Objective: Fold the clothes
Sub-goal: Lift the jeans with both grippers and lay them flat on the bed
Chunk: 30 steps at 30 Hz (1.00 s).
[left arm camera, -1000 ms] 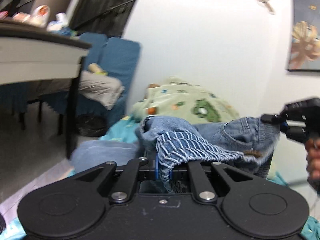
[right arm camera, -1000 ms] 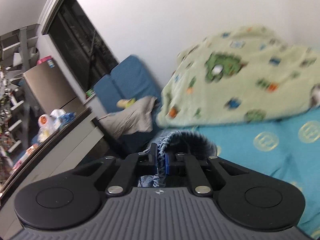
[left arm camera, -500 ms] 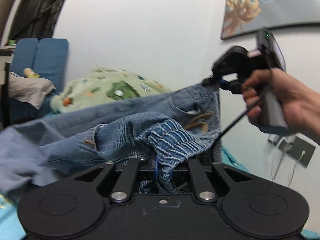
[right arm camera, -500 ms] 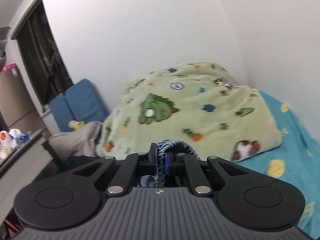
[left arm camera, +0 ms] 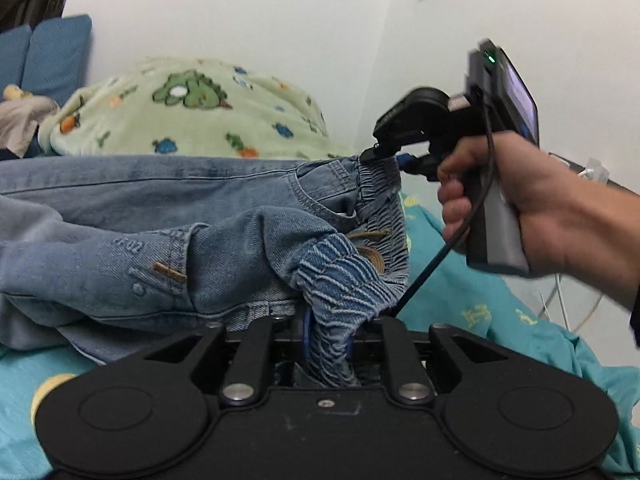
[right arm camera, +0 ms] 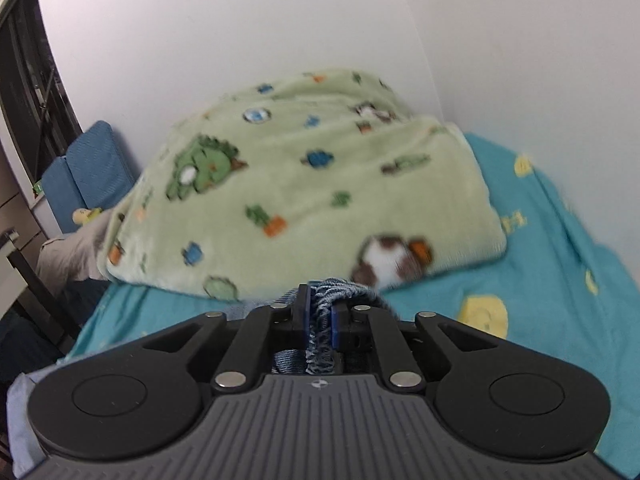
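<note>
Jeans [left arm camera: 168, 216] stretched across the bed [right arm camera: 560, 264], blanket [right arm camera: 304, 184] heaped behind them at the wall end, cushions [right arm camera: 86, 168] off the left edge.
</note>
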Motion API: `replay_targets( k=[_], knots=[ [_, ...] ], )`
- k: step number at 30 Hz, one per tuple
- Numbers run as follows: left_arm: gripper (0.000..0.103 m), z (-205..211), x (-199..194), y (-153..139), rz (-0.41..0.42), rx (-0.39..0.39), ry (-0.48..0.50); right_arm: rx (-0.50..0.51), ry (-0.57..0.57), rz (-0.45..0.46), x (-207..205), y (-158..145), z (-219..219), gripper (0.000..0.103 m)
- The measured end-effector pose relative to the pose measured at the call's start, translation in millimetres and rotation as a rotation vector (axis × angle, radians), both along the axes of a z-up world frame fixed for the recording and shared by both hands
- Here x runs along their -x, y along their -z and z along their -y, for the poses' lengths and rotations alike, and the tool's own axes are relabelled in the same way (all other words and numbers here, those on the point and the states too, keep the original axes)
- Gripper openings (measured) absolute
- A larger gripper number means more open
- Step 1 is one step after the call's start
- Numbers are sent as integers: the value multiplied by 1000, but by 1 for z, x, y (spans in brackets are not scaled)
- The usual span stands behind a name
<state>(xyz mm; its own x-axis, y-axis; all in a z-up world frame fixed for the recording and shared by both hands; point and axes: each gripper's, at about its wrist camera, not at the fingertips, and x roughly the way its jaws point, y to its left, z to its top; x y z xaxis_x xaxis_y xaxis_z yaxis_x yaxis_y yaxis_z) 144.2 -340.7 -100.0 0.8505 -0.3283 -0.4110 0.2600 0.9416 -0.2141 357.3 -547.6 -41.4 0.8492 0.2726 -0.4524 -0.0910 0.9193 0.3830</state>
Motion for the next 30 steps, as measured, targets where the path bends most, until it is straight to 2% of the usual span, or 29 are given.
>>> replay_targets(
  k=[2, 5, 7, 10, 15, 21, 23, 25, 30],
  knots=[
    [18, -2, -5, 3, -15, -1, 8, -19, 5, -8, 0, 12, 6, 21],
    [26, -3, -5, -1, -23, -17, 31, -3, 24, -23, 7, 9, 8, 30],
    [43, -4, -1, -6, -26, -26, 52, 1, 44, -17, 17, 0, 10, 44],
    [47, -8, 14, -18, -31, -41, 61, 3, 49, -3, 41, -21, 5, 56],
    [58, -28, 42, -39, -13, -23, 79, 76, 75, 24, 77, -60, -10, 56],
    [58, -60, 73, -69, 34, -51, 98, 106, 81, 78, 113, -109, -41, 56],
    [59, -78, 83, -79, 38, -37, 99, 129, 74, 99, 127, -123, -56, 56],
    [60, -97, 92, -88, 22, -14, 85, 148, 68, 110, 139, -131, -71, 56],
    [61, -134, 119, -104, 67, -76, 68, 129, 64, 125, 165, -125, -106, 56]
  ],
)
